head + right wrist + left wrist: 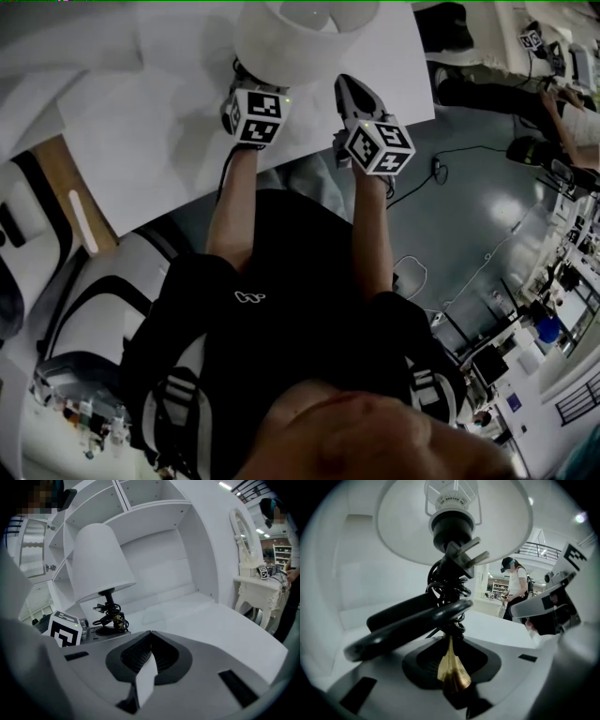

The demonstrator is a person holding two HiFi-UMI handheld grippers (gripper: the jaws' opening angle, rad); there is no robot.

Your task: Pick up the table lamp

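table lamp (99, 566) on table (225, 625) | shelves (159, 524) behind | left hand-held gripper (450, 638) at base

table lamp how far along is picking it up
Done: the left hand-held gripper is at the base of the table lamp, a gold part between its jaws. In hand: securing that grip; pressure is unclear. Left: the lift, since the base looks still on the table. The right hand-held gripper is shut, empty.

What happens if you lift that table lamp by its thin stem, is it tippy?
The table lamp probably tips easily: a wide white shade sits high over a small dark base. The cord bundle hanging midway looks loose and may swing or snag.
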